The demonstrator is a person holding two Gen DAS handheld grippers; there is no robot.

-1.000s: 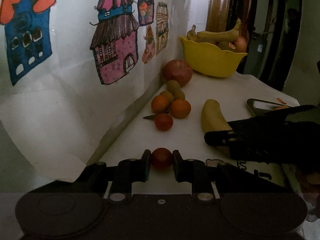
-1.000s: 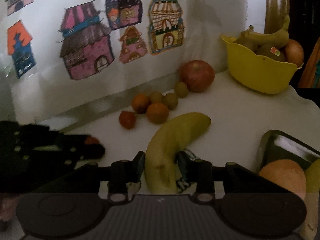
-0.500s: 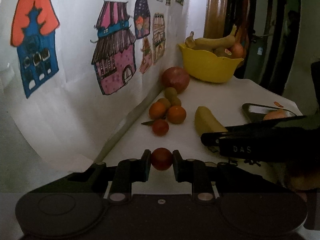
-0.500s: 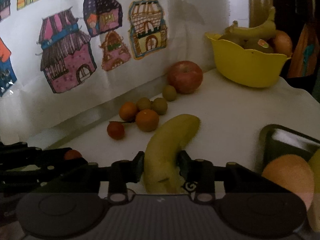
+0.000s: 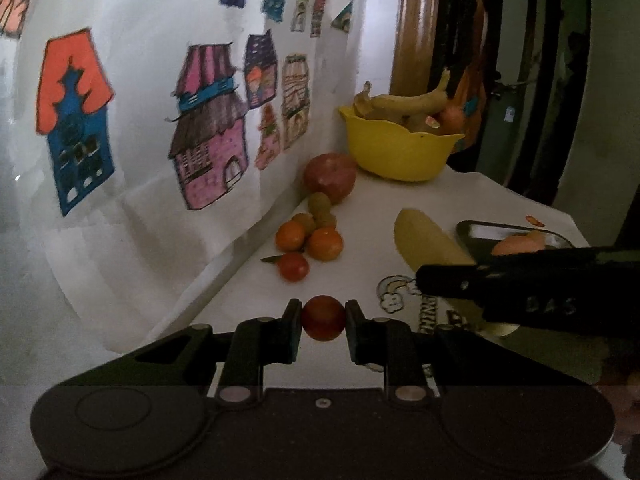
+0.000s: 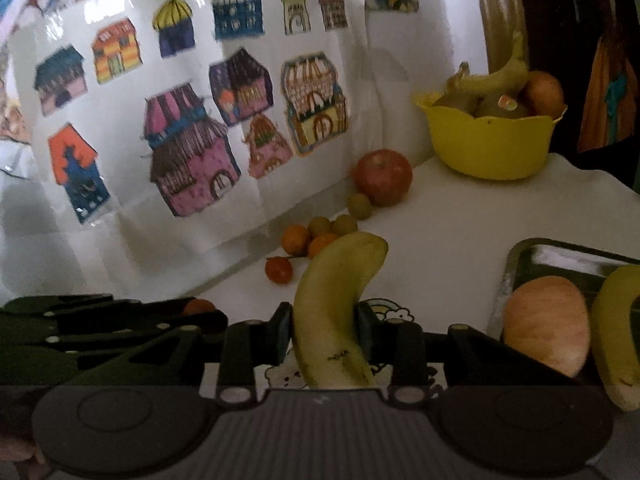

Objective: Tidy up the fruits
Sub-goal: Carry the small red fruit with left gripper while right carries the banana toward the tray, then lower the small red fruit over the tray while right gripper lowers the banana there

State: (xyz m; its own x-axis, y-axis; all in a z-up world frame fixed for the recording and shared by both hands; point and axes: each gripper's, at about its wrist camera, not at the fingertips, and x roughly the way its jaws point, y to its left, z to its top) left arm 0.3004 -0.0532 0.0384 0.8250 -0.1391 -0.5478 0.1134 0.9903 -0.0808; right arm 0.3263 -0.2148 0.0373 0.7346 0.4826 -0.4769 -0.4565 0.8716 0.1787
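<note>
My left gripper [image 5: 323, 318] is shut on a small red tomato [image 5: 323, 317] and holds it above the white table. My right gripper [image 6: 323, 326] is shut on a yellow banana [image 6: 336, 308], lifted off the table; the banana also shows in the left wrist view [image 5: 428, 240]. A second tomato [image 5: 293, 266], two small oranges [image 5: 325, 243], several green fruits [image 5: 319, 203] and a red apple [image 5: 330, 177] lie along the wall. A yellow bowl [image 5: 400, 152] with bananas and other fruit stands at the back.
A metal tray [image 6: 568, 256] at the right holds an orange-pink fruit [image 6: 546, 328] and a banana [image 6: 616, 336]. A wall sheet with house drawings [image 5: 208, 148] runs along the left. The table's edge [image 5: 560, 212] drops off at the far right.
Both grippers have risen with their fruit; the banana is now off the table, and the views have tilted up to show more of the wall.
</note>
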